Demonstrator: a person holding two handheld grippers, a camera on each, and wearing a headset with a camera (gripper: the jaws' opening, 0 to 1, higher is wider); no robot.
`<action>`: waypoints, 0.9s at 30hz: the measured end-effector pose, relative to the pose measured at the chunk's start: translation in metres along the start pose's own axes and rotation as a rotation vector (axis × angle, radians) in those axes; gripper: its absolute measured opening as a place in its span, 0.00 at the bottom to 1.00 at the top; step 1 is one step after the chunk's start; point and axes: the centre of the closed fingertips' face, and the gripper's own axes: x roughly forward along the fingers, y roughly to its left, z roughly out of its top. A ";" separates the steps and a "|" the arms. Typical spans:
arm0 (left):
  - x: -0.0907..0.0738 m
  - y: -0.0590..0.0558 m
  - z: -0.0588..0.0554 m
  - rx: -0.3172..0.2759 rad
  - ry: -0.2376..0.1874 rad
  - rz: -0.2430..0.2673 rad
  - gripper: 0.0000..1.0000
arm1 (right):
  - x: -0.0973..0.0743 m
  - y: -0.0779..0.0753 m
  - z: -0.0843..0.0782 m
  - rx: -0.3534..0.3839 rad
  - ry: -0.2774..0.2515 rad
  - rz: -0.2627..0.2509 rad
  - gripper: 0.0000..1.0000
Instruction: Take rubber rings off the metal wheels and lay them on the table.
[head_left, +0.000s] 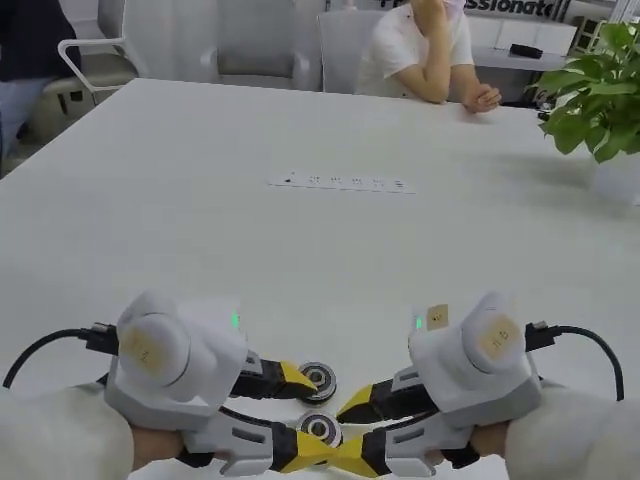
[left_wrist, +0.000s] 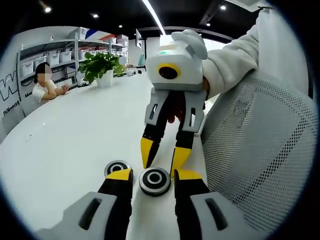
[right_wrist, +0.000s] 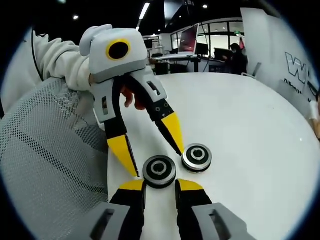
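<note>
**Near wheel and grippers.** A small round metal wheel with a black rubber ring (head_left: 320, 428) lies flat on the white table (head_left: 300, 240), near the front edge, between two facing grippers. The left gripper (head_left: 300, 413) spreads its yellow-tipped jaws wide around this wheel. The right gripper (head_left: 352, 432) holds its jaws narrower, with the tips just beside the rim.

**Far wheel.** A second, matching wheel (head_left: 318, 380) lies just beyond, beside the left gripper's far jaw.
</note>
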 end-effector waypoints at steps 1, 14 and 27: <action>0.000 0.000 0.000 -0.001 0.000 -0.002 0.24 | 0.000 0.000 0.000 -0.003 0.001 0.001 0.20; 0.003 -0.001 -0.006 0.014 0.003 -0.005 0.12 | 0.000 0.000 0.000 -0.007 0.001 0.000 0.19; 0.001 -0.002 -0.005 0.033 -0.018 -0.014 0.08 | 0.001 0.000 -0.003 -0.029 0.017 -0.006 0.15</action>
